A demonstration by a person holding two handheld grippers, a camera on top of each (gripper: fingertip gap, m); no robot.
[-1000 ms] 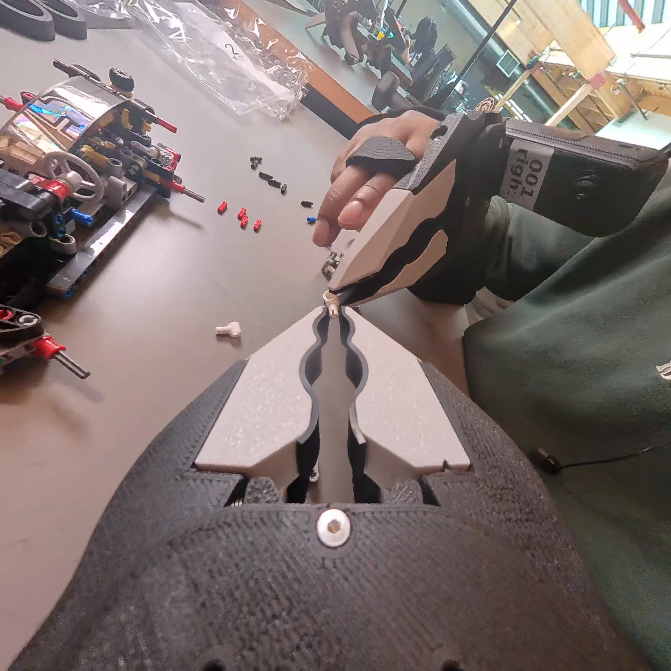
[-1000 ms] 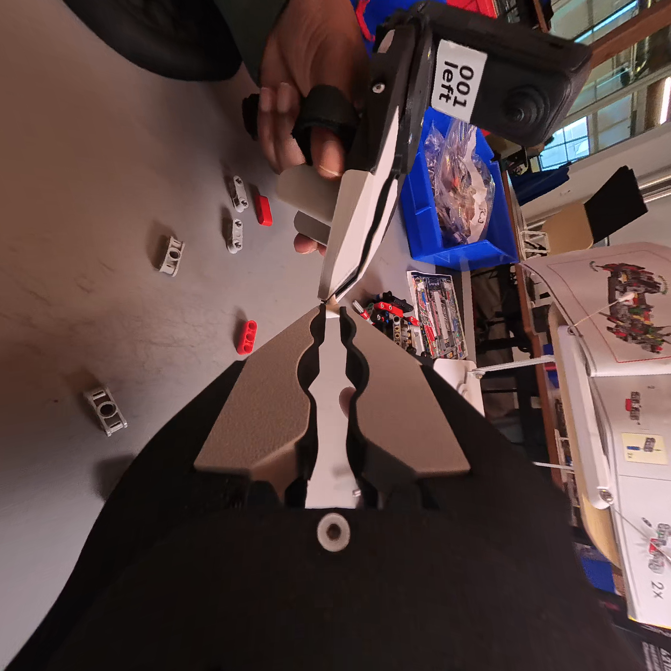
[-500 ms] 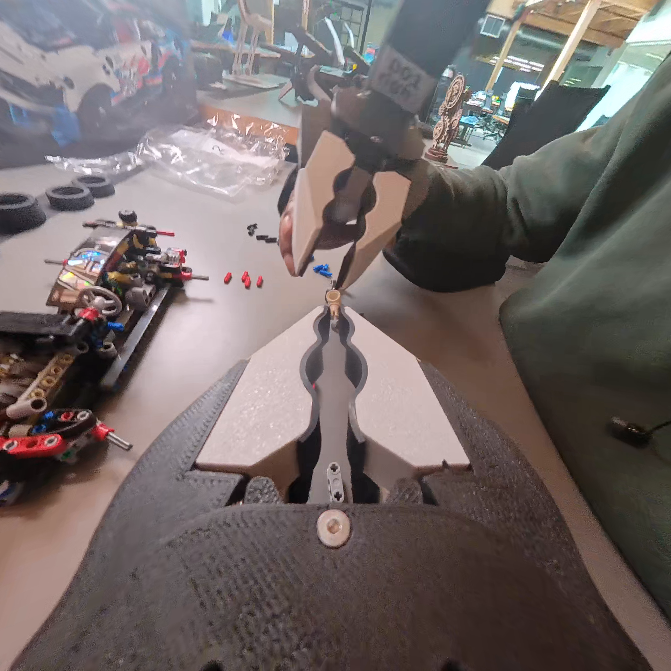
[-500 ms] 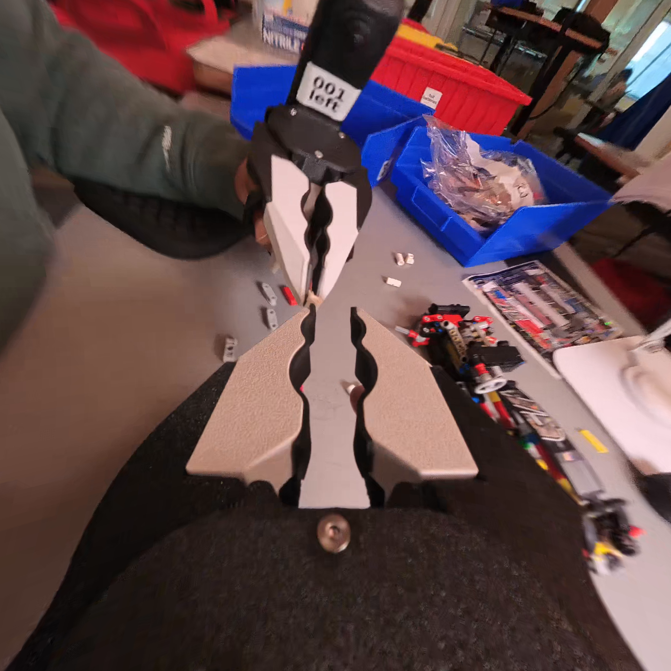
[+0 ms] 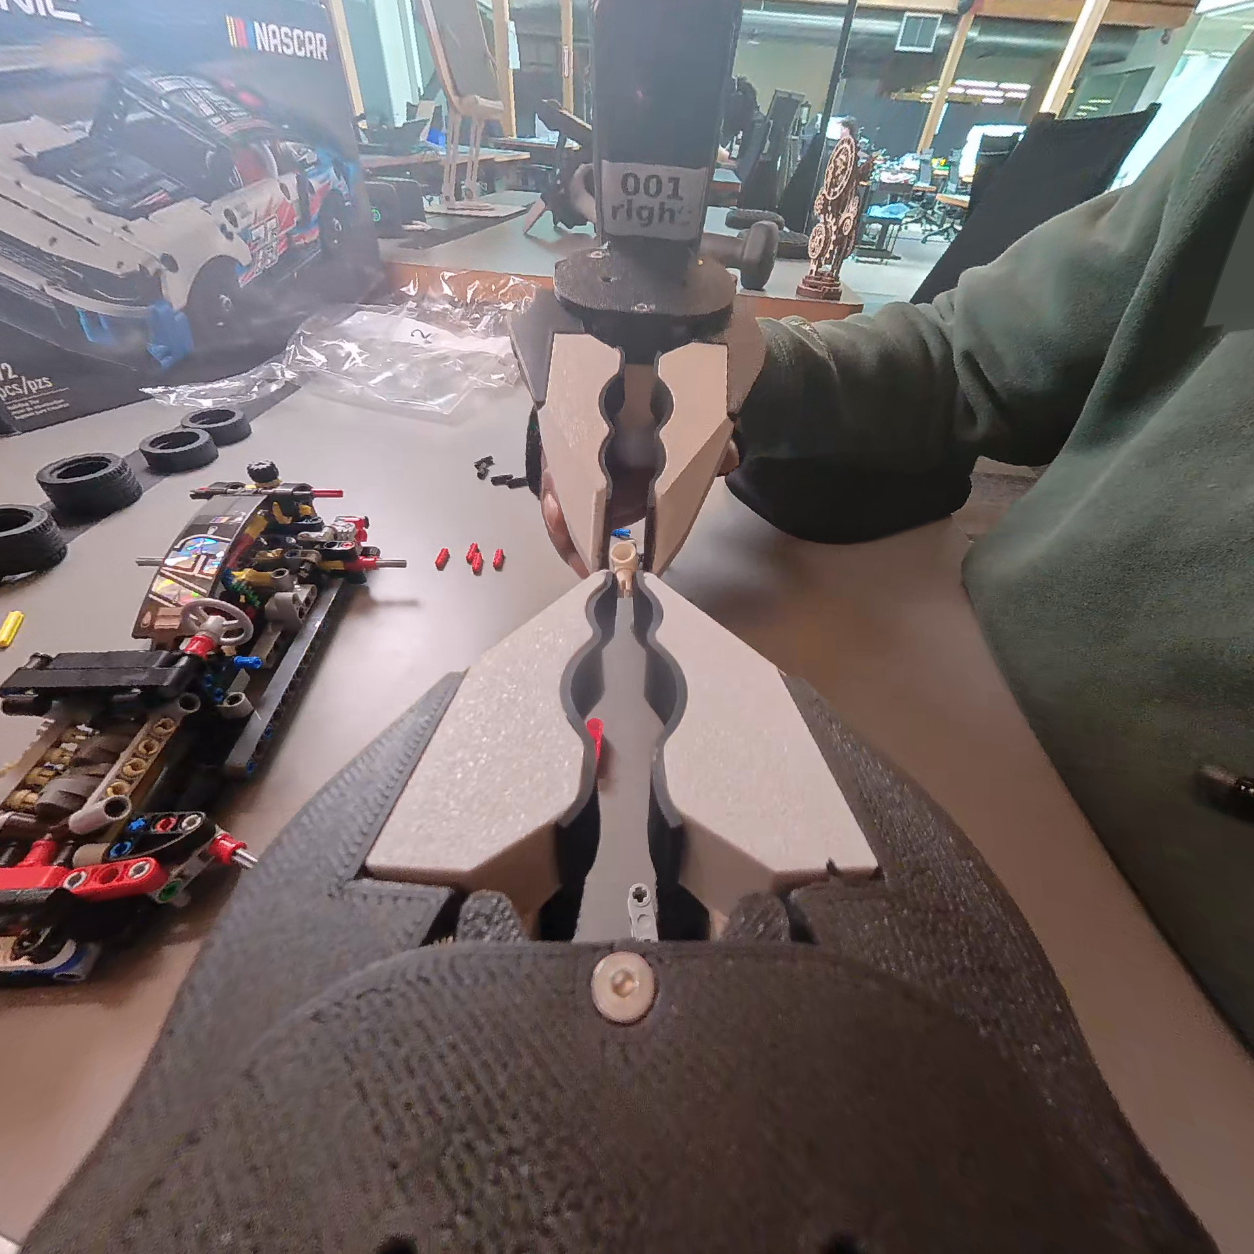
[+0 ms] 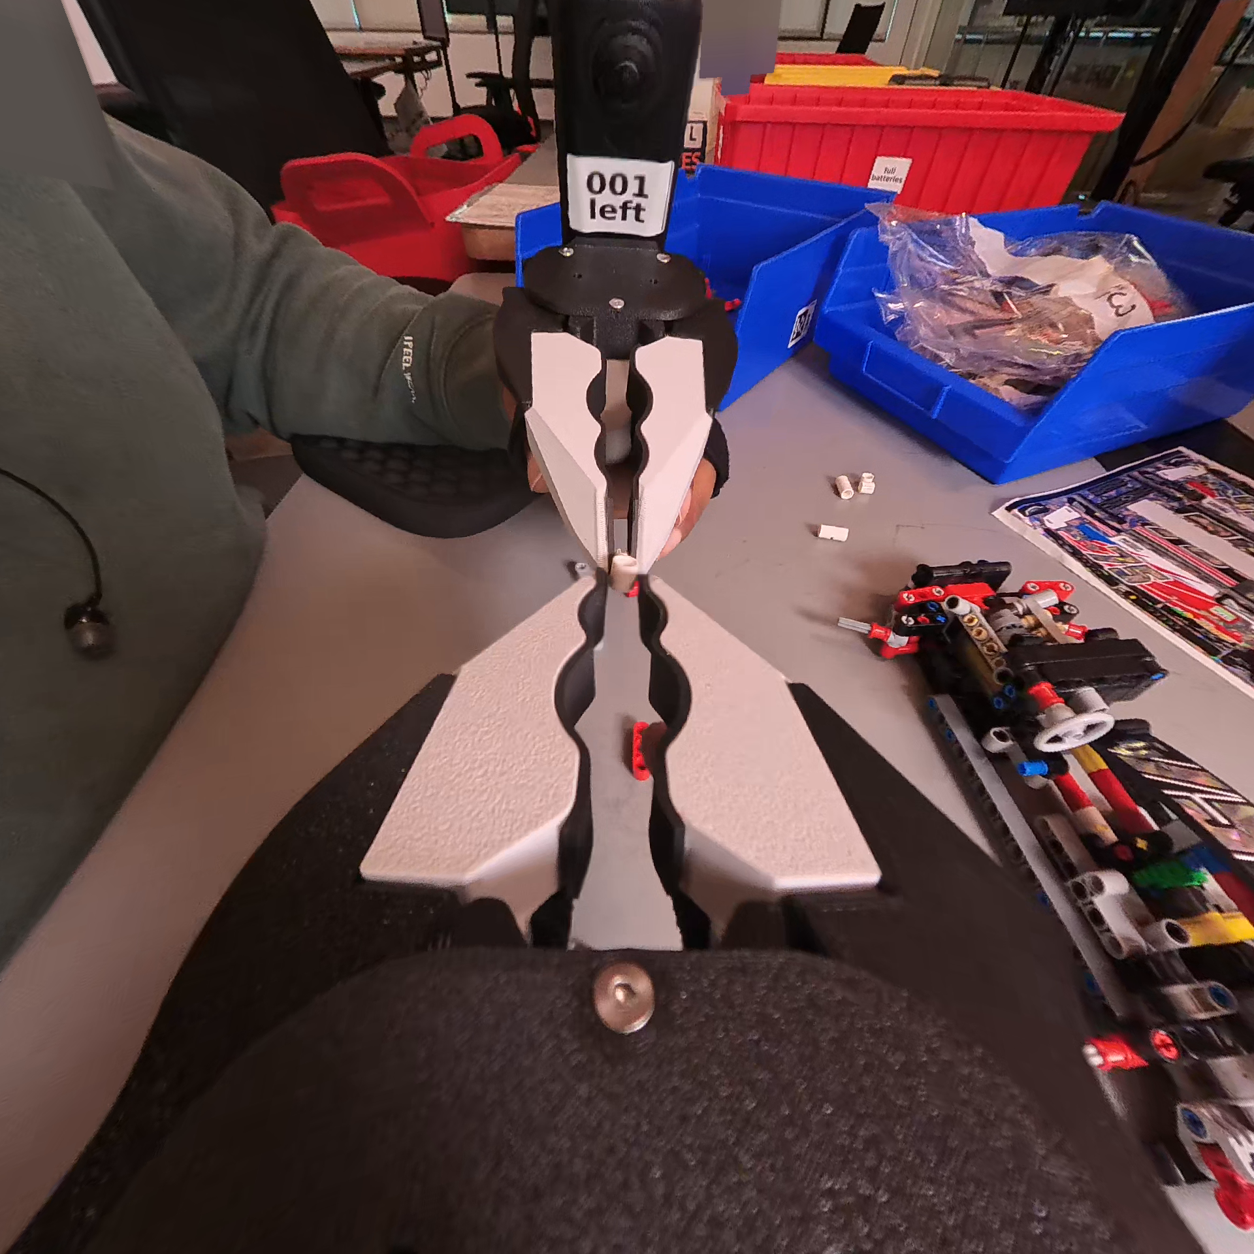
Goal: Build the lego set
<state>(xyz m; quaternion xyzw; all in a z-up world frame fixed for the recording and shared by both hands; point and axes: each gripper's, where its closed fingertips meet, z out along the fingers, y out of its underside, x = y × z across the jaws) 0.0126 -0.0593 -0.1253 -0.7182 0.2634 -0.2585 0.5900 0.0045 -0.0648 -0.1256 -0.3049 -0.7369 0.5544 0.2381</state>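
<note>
Two grippers meeting tip to tip above the table, right of the half-built car (image 5: pixel 203 651) — left gripper (image 5: pixel 624 589) pinching a small tan connector (image 5: pixel 623 562), right gripper (image 6: pixel 619 585) slightly apart around it — to close gently, squarely, without twisting the piece.

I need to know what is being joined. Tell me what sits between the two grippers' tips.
A small tan connector sits there, between the left gripper and the right gripper, which meet tip to tip. Both wrist views show it.
</note>
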